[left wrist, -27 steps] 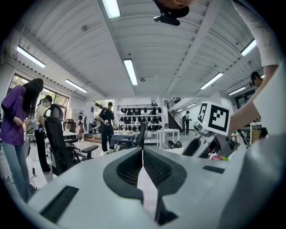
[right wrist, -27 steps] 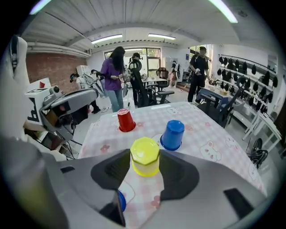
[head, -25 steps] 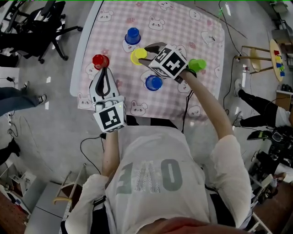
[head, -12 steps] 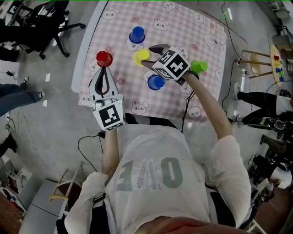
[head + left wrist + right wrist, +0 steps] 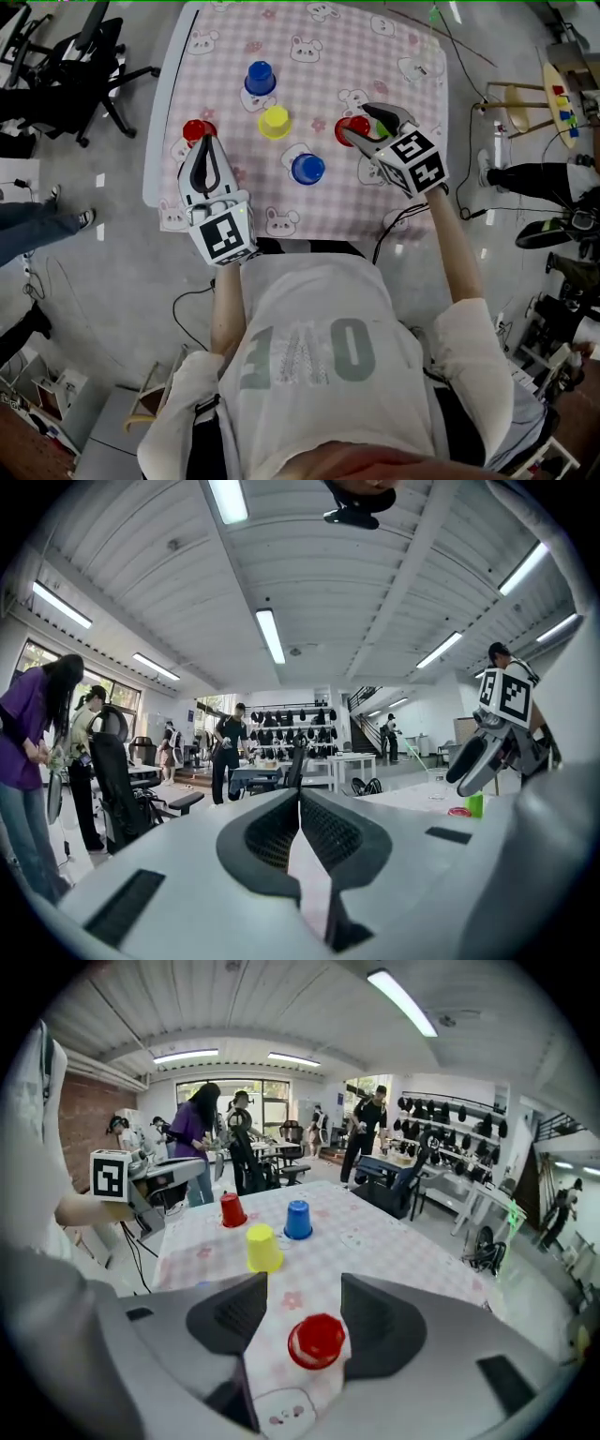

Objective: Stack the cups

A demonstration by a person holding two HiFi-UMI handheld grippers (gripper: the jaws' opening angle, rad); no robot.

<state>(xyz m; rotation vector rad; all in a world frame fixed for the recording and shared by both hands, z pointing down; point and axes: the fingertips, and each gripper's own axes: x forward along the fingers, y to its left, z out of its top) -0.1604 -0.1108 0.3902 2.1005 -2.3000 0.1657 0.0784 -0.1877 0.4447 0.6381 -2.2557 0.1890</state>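
Pink bunny-print tablecloth [image 5: 309, 211]; black office chair [image 5: 66, 70] and wooden stool [image 5: 517, 112] nearby

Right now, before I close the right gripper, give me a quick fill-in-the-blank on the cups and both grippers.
1. Between the open jaws of the right gripper stands a cup coloured ___.
2. The jaws of the left gripper are ___, with nothing between them.
3. The head view shows ___ blue cups on the table.
Missing words: red; shut; two. The right jaws have just been opening, with that cup between them.
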